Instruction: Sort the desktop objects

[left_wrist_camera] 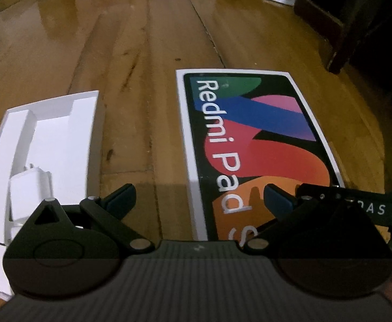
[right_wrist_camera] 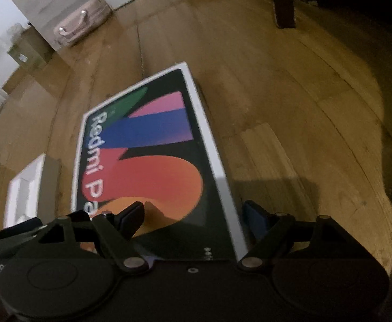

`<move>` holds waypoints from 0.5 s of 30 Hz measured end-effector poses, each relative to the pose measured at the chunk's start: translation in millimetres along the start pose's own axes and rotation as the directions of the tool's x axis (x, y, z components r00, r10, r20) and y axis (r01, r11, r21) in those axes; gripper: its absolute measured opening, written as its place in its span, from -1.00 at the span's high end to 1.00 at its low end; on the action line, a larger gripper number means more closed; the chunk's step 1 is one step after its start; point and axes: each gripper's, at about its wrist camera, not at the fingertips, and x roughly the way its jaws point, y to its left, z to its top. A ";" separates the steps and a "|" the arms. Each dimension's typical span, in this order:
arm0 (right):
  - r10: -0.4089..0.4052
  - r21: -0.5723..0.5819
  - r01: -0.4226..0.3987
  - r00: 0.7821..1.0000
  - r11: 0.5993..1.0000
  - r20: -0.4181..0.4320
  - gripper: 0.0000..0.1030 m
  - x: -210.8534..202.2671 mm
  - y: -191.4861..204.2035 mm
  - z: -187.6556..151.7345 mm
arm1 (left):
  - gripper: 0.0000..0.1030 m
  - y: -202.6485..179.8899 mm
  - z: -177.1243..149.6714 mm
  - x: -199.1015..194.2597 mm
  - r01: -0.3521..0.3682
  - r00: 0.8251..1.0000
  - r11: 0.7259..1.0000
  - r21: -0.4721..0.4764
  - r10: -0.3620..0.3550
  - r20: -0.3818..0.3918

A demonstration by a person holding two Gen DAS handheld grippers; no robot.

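Observation:
A Redmi Pad box lid (left_wrist_camera: 255,145) with a colourful print lies flat on the wooden floor; it also shows in the right wrist view (right_wrist_camera: 153,161). To its left lies the open white box tray (left_wrist_camera: 43,145) with a white charger (left_wrist_camera: 29,190) in it; the tray's corner shows in the right wrist view (right_wrist_camera: 24,187). My left gripper (left_wrist_camera: 200,201) is open and empty, over the gap between tray and lid. My right gripper (right_wrist_camera: 193,217) is open, its jaws either side of the lid's near right edge.
Wooden floor (left_wrist_camera: 131,53) all around. A dark furniture leg (right_wrist_camera: 284,2) stands at the back right, and another shows in the left wrist view (left_wrist_camera: 327,32). A pink suitcase (right_wrist_camera: 80,24) and cardboard boxes (right_wrist_camera: 27,51) sit at the back left. The other gripper's body (left_wrist_camera: 357,204) is close on the right.

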 end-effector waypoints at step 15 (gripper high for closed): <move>0.121 0.091 -0.121 0.993 0.988 0.002 -0.69 8.3 -26.1 0.2 | -0.81 -22.8 -7.7 21.0 0.079 0.995 0.997 0.020 -0.078 -0.063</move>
